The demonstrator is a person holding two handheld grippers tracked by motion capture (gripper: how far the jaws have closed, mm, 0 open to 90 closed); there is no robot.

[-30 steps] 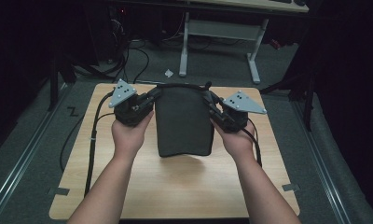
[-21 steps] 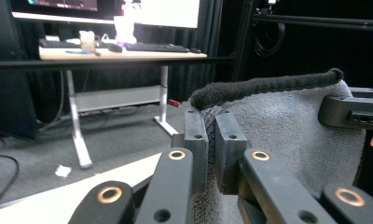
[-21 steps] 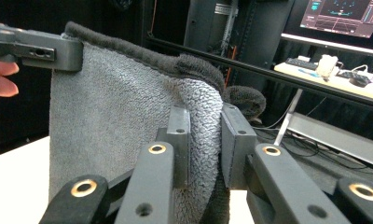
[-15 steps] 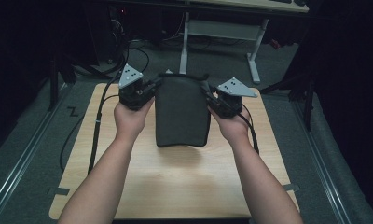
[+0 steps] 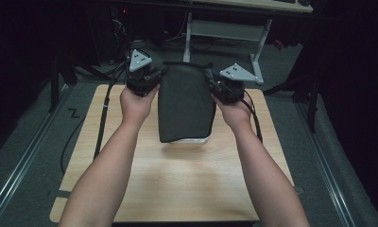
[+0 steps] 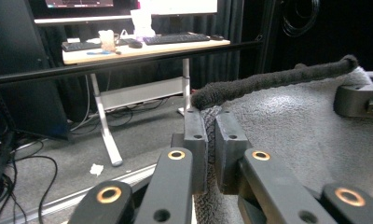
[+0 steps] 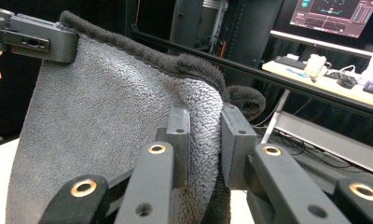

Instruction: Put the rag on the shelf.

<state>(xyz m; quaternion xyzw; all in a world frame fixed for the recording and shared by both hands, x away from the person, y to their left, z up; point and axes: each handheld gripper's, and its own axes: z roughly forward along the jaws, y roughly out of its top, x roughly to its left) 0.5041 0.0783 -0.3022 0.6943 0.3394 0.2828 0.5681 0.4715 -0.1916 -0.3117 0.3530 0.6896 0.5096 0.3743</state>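
A dark grey towel [image 5: 186,101] hangs between my two grippers over the wooden table [image 5: 177,184]. A pale strip shows at its lower edge. My left gripper [image 5: 158,78] is shut on the towel's upper left corner, and my right gripper [image 5: 211,86] is shut on the upper right corner. In the left gripper view the jaws [image 6: 211,122] pinch the towel [image 6: 296,135] just under its thick rolled hem, with the other gripper [image 6: 358,100] at the far corner. In the right gripper view the jaws [image 7: 205,125] squeeze a fold of the towel [image 7: 96,121], and the other gripper [image 7: 35,39] holds the far corner.
Behind the table stands a desk on white metal legs [image 5: 225,30]; it carries keyboards [image 6: 175,39] and a monitor [image 7: 334,16]. Cables [image 5: 78,137] trail off the table's left side onto the grey floor. Dark curtains close in both sides.
Both hands have moved up and away from the person, carrying the towel with them. It now hangs higher and farther back over the table.
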